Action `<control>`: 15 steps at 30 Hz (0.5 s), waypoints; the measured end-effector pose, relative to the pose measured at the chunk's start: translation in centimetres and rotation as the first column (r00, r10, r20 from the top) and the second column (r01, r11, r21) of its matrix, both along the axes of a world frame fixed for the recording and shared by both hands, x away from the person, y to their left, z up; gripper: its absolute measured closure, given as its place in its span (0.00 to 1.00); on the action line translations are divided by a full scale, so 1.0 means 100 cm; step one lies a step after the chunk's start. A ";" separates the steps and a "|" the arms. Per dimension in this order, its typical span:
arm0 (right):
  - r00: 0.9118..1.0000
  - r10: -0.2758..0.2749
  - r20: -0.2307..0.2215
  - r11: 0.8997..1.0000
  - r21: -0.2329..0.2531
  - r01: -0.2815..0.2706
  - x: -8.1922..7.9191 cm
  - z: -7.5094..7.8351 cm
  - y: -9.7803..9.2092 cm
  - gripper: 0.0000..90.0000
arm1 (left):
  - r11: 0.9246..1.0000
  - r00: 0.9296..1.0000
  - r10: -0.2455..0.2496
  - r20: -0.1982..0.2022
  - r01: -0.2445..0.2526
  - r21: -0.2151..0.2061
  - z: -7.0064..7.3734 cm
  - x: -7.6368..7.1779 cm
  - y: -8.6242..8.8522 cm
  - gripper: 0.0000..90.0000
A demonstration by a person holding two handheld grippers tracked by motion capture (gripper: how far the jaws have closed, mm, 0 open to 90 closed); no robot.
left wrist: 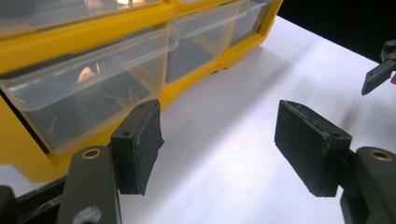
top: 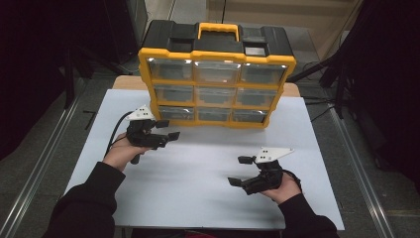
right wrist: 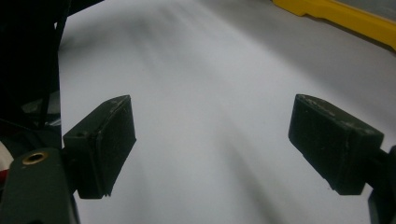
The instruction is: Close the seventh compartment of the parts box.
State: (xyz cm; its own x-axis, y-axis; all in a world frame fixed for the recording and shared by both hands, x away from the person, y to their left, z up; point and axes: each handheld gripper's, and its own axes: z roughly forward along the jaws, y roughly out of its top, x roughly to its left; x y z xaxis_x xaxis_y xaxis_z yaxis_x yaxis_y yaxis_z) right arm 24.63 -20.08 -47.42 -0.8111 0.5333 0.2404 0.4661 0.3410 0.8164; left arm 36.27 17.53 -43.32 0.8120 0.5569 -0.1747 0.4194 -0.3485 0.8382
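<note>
Left gripper [top: 166,130] was wide open, empty, lined up at the organizer's [top: 216,58] bottom-left drawer [left wrist: 88,93] to pull it. Right gripper [top: 240,171] was parked open, empty, on the table [top: 208,193], clear.

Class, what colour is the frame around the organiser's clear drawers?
Yellow frame, with a black top; the high view shows it best.

A white table [top: 208,173] stands on grey floor [top: 39,144]. Metal rails [top: 47,148] run at nine and three o'clock; dark surroundings at both sides.
</note>
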 end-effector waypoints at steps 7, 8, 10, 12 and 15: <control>1.000 0.001 0.003 1.000 0.004 -0.001 -0.001 0.001 0.000 0.18 | 1.000 1.000 -0.011 0.004 0.011 0.005 -0.005 -0.010 -0.002 0.35; 1.000 0.001 0.002 1.000 0.006 -0.001 -0.001 0.001 0.000 0.18 | 1.000 1.000 -0.018 0.003 0.018 0.011 -0.005 -0.012 -0.002 0.35; 1.000 0.003 0.003 1.000 0.007 -0.003 -0.001 0.001 0.000 0.18 | 0.999 0.999 -0.032 0.001 0.032 0.007 -0.006 -0.016 -0.002 0.35; 1.000 0.001 0.004 1.000 0.006 -0.001 -0.001 0.001 0.000 0.18 | 0.999 0.999 -0.043 -0.004 0.043 0.005 -0.007 -0.020 -0.001 0.35; 1.000 0.003 0.007 1.000 0.009 -0.003 -0.001 0.001 -0.001 0.18 | 0.998 0.998 -0.055 -0.004 0.055 0.021 -0.010 -0.026 0.000 0.35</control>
